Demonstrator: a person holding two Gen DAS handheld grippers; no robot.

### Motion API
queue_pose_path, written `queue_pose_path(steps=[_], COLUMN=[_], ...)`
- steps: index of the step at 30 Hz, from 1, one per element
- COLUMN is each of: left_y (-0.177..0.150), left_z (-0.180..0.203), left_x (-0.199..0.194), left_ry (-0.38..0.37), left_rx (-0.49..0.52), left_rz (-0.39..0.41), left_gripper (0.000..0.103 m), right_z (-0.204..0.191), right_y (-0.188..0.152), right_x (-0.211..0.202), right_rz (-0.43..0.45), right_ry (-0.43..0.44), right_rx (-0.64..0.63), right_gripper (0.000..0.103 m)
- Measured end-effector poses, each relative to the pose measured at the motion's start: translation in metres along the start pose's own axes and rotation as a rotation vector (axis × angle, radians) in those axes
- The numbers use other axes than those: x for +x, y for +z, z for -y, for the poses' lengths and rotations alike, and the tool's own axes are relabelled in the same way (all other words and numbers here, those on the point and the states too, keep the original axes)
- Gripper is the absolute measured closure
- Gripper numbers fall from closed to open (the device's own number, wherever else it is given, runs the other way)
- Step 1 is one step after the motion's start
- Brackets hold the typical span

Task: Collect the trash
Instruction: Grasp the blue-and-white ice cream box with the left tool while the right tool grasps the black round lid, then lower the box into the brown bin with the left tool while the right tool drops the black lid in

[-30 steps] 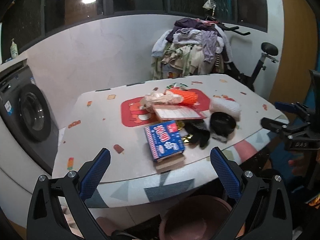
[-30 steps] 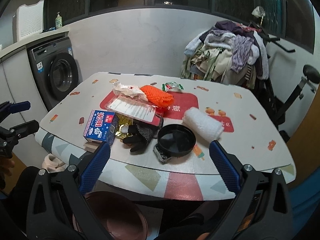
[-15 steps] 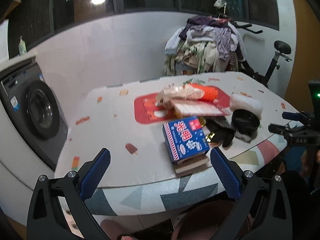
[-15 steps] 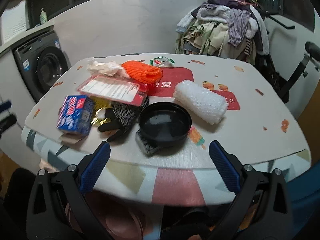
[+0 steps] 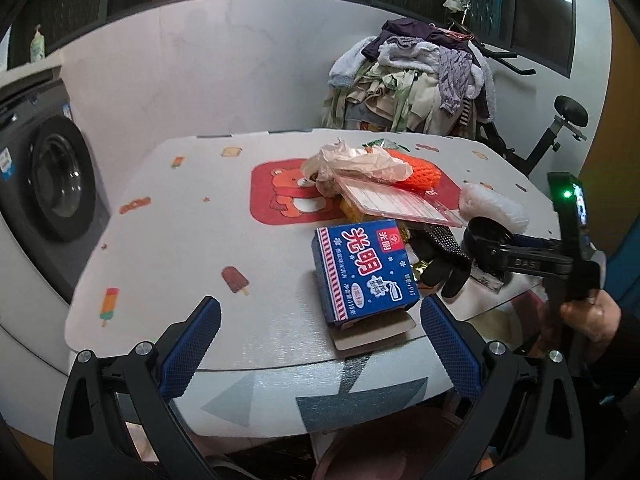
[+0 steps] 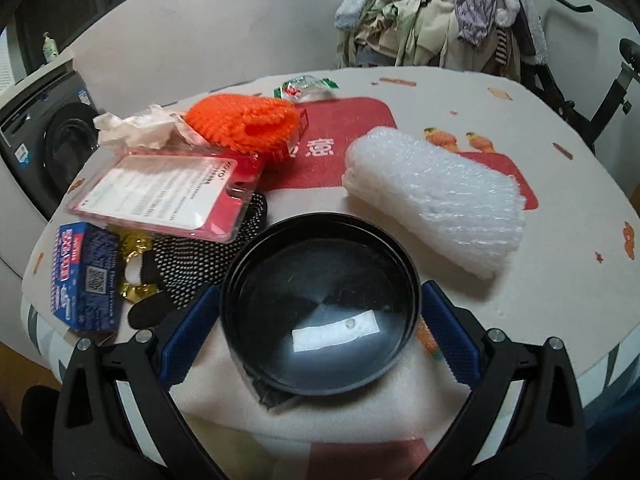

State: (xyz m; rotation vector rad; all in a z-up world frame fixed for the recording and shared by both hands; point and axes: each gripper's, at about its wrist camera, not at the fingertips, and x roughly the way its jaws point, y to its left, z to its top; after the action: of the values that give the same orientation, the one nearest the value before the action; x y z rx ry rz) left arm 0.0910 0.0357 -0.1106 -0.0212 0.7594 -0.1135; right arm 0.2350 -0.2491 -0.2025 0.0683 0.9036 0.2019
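the right tool [image 6: 320,322] is wide, its fingers either side of the black bowl [image 6: 320,312] low in the frame. close slow on its rim. the left tool [image 5: 320,344] is wide too, empty.

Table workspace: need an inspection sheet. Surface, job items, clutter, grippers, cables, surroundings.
Surface: round table with a printed cover and red mat; trash crowds the near half.
Job's things: blue carton at the near edge on brown card; black round lid; bubble wrap roll; orange foam net; blister pack; crumpled tissue; green wrapper; gold foil.
Clutter: black dotted glove under the pack.
Grippers: left gripper open, short of the carton; right gripper open, jaws either side of the lid, contact unclear.
Cables: nothing seen.
Surroundings: washing machine, clothes pile on an exercise bike.
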Motion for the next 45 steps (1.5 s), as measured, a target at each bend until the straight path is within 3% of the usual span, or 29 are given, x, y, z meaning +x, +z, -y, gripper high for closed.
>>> queue_pose_path(steps=[12, 24, 25, 26, 27, 32, 45], left_y=[0.016, 0.036, 0.035, 0.033, 0.032, 0.026, -0.012], left_z=[0.021, 0.035, 0.034, 0.033, 0.031, 0.017, 0.023], left_x=[0.044, 0.114, 0.119, 0.12, 0.12, 0.099, 0.02], left_ry=[-0.031, 0.05, 0.061, 0.061, 0.045, -0.015, -0.088], left_rx=[0.016, 0.018, 0.018, 0.01, -0.004, -0.054, 0.009], left_rz=[-0.059, -0.155, -0.17, -0.181, -0.185, -0.177, -0.143], left_gripper=[0.005, 0.005, 0.006, 0.015, 0.025, 0.024, 0.024], right_z=[-0.009, -0.016, -0.016, -0.016, -0.015, -0.014, -0.041], right_y=[-0.007, -0.025, -0.026, -0.027, -0.029, -0.037, -0.065], right_x=[-0.022, -0.054, -0.056, -0.057, -0.059, -0.072, -0.113], right_rz=[0.075, 0.141, 0.141, 0.141, 0.141, 0.154, 0.188], right_ry=[0.027, 0.073, 0.071, 0.07, 0.072, 0.08, 0.122], right_rx=[-0.072, -0.066, -0.068, -0.07, -0.07, -0.06, -0.105], right_gripper=[0.009, 0.009, 0.009, 0.009, 0.009, 0.009, 0.009])
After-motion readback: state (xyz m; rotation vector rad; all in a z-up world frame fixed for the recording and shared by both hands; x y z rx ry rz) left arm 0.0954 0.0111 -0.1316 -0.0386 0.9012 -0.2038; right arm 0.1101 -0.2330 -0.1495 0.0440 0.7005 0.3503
